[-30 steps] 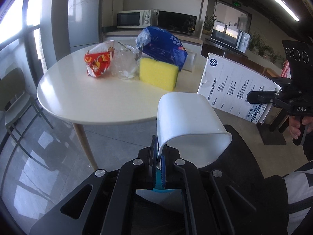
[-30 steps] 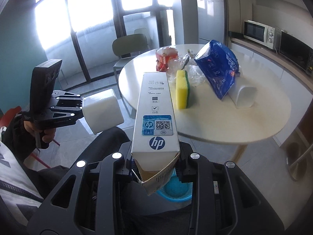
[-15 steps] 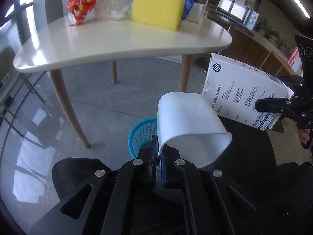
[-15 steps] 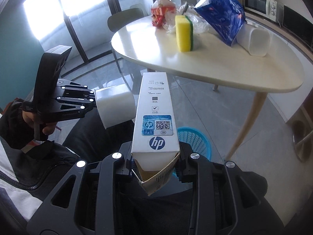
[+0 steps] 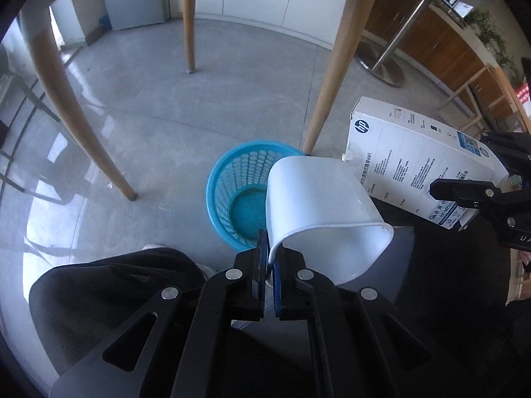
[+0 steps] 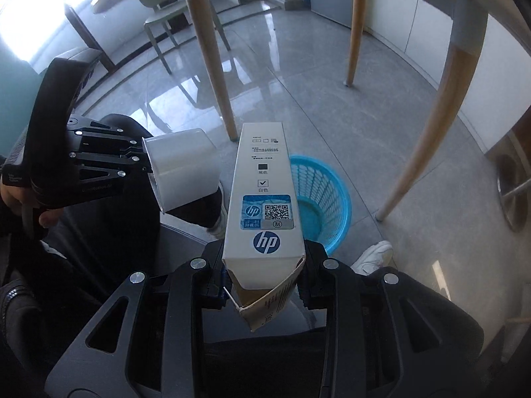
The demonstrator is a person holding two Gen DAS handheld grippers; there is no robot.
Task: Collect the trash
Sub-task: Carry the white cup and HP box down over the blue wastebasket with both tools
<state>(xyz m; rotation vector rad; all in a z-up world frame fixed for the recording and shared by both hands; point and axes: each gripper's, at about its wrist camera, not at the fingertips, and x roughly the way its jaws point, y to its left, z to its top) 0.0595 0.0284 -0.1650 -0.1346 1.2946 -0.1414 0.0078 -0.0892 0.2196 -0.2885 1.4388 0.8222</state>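
- White plastic tub: left gripper pinches one thin wall at the rim, jaws almost pressed together. Judged light, smooth, flexible; grip near the rim.
- Printer carton: right gripper clamps its torn, open end. Judged light, stiff, crushable.
- Blue basket: on the floor below both items, empty.

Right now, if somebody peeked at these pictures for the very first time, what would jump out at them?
Probably the bright blue plastic mesh basket on the grey floor between the wooden table legs, empty inside. Above it, the left gripper pinches the rim of a white plastic tub. Beside that, the right gripper clamps a long white cardboard box with a blue round logo.
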